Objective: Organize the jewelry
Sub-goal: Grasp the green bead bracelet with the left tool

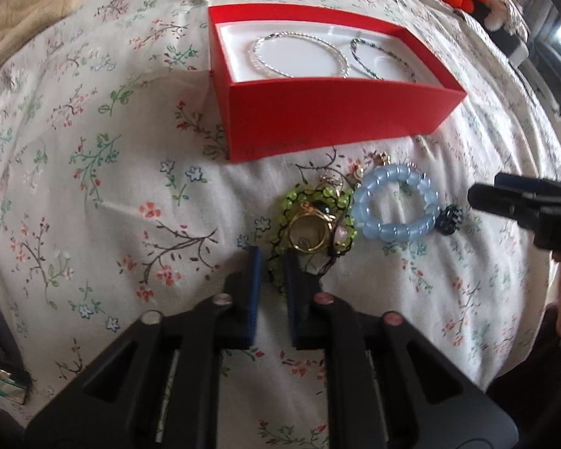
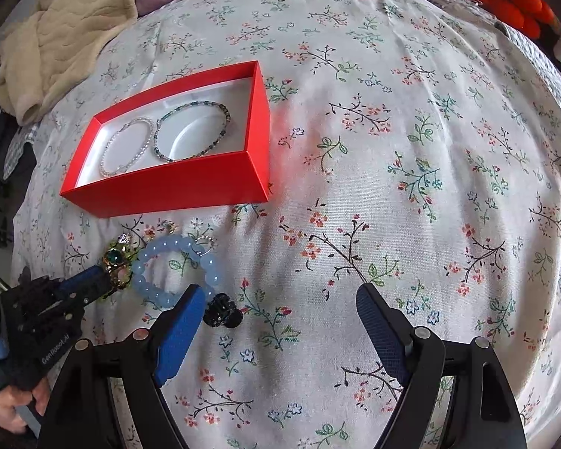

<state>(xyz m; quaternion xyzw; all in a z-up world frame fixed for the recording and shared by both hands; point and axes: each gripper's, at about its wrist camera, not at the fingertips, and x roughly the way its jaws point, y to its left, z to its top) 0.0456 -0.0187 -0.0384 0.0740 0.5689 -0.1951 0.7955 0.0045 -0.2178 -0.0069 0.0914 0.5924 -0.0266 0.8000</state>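
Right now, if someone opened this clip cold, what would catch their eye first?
The red box on the flowered bedsheet, with a pale bead bracelet and a dark bead bracelet lying side by side inside. In front of it sits a tangle of jewelry beside a chunky blue bracelet, where the left tongs have closed on a green bead strand. The right tongs hang open nearby.

Bedspread (image 2: pixel 411 194) right of red box (image 2: pixel 175 183) lies open (flat cloth).
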